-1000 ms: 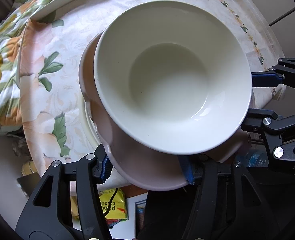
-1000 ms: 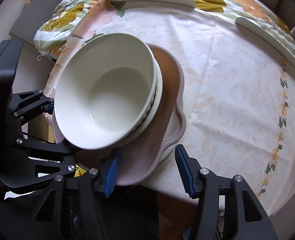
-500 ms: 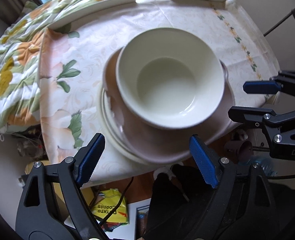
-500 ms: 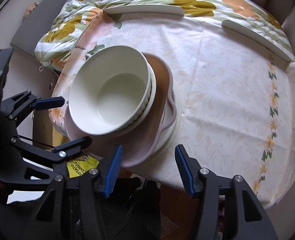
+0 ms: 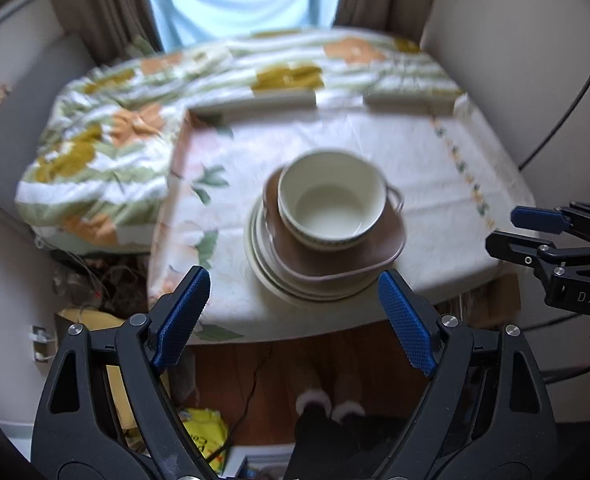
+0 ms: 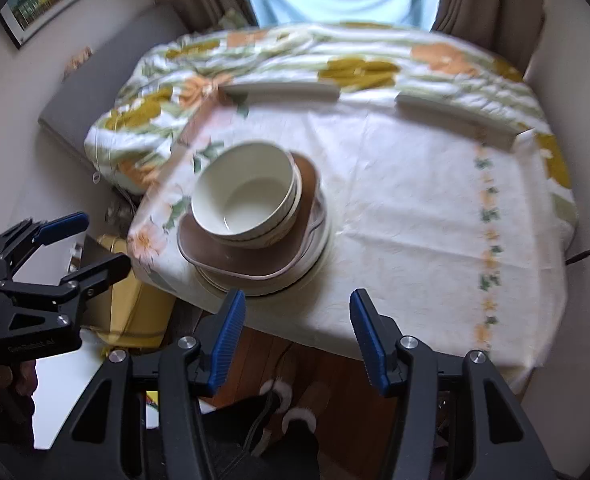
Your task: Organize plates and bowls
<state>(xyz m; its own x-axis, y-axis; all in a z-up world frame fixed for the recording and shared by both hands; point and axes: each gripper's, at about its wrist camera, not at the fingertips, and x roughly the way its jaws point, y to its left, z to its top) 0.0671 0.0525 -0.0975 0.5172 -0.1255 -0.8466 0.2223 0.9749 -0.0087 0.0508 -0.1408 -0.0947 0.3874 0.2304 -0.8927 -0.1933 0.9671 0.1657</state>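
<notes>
Two nested cream bowls (image 5: 331, 204) (image 6: 247, 196) sit on a brown square plate (image 5: 335, 258) (image 6: 235, 258), which rests on a stack of white round plates (image 5: 273, 280) (image 6: 317, 248) near the table's front edge. My left gripper (image 5: 295, 320) hangs above and in front of the stack, open wide, with nothing between its blue pads. My right gripper (image 6: 297, 336) is also open and holds nothing, raised off the table edge. Each gripper shows in the other's view: the right gripper (image 5: 535, 232) at the right edge, the left gripper (image 6: 71, 244) at the left edge.
The table (image 5: 435, 184) wears a pale floral cloth. Two long white pieces (image 6: 279, 90) lie along its far edge. A flowered quilt (image 5: 95, 152) is heaped behind and left. A person's slippered feet (image 6: 295, 400) stand on the wood floor below, near a yellow bag (image 5: 203, 420).
Both grippers rose and drew back from the stack, so the whole table now shows. The left jaws widened off the brown plate's rim; the right jaws kept the same gap.
</notes>
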